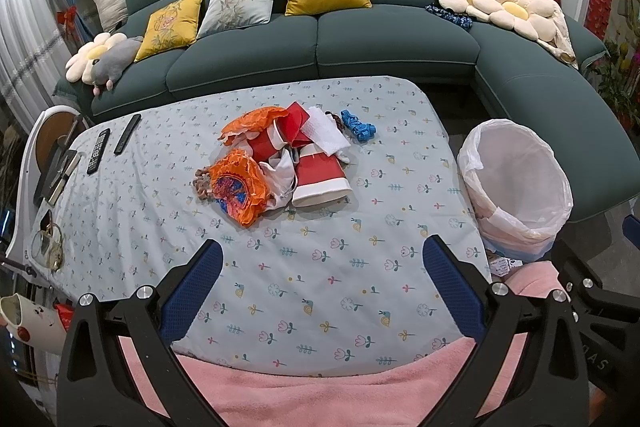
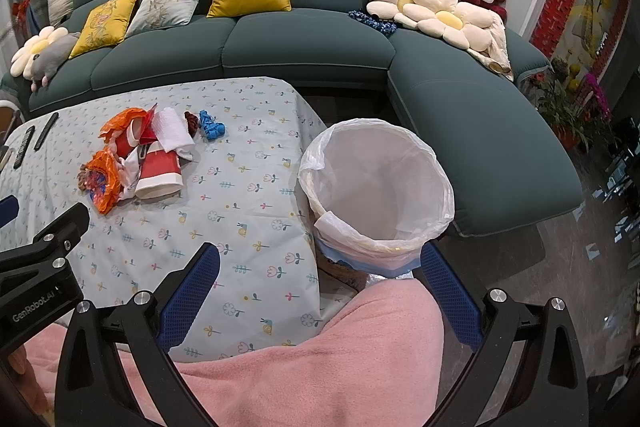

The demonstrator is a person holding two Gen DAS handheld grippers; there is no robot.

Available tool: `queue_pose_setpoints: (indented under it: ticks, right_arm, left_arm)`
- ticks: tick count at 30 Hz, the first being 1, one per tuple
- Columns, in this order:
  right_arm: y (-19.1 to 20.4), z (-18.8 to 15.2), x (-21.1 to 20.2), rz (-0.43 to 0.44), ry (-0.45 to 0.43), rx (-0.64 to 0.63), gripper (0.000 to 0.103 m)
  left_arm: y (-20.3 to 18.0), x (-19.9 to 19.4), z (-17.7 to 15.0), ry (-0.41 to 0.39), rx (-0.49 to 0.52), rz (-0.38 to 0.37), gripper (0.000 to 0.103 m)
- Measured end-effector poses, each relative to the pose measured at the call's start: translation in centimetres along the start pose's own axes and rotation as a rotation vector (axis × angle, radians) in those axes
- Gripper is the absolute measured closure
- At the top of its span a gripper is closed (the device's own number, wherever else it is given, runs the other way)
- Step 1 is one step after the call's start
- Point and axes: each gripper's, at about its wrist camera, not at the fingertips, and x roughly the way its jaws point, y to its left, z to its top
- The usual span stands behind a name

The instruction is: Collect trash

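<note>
Both grippers, left gripper (image 1: 322,291) and right gripper (image 2: 320,295), are spread and empty. Loose orange wrappers (image 1: 240,183), frame centre, may slip before reaching the bin (image 2: 380,183).

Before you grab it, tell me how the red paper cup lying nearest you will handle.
The red paper cup lies on its side, so a nudge would probably roll it. Its thin paper wall looks light and likely to crush under a hard squeeze. Wrappers touching it may drag along.

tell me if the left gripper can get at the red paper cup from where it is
Probably yes: the left gripper is open, only bare tablecloth lies ahead, and the red paper cup lies at the pile's near edge, its side uncovered.
</note>
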Motion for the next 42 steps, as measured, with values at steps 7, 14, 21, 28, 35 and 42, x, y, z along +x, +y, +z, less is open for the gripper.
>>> queue_pose_setpoints:
  ticks: [7, 14, 21, 28, 35, 42]
  right_arm:
    - [0.0, 0.0, 0.0, 0.000, 0.000, -0.001, 0.007]
    - [0.0, 0.0, 0.0, -0.001, 0.000, 0.000, 0.007]
    - [-0.2, -0.1, -0.2, -0.006, -0.005, 0.008, 0.007]
    - [-0.5, 0.0, -0.1, -0.010, -0.013, 0.028, 0.007]
    - [-0.7, 0.3, -0.3, -0.019, -0.034, 0.046, 0.007]
    - [-0.8, 1.0, -0.1, -0.034, -0.059, 0.067, 0.007]
  left_arm:
    - [0.0, 0.0, 0.0, -0.001, 0.000, 0.002, 0.008]
    - [0.1, 0.0, 0.0, 0.001, -0.001, 0.001, 0.008]
    - [0.0, 0.0, 0.1, 0.000, 0.000, 0.000, 0.008]
    - [-0.1, -0.2, 0.3, -0.020, 0.005, -0.006, 0.007]
    - [-0.1, 0.0, 0.4, -0.042, 0.003, -0.013, 0.007]
    - [0.0, 0.8, 0.4, -0.055, 0.017, -0.025, 0.007]
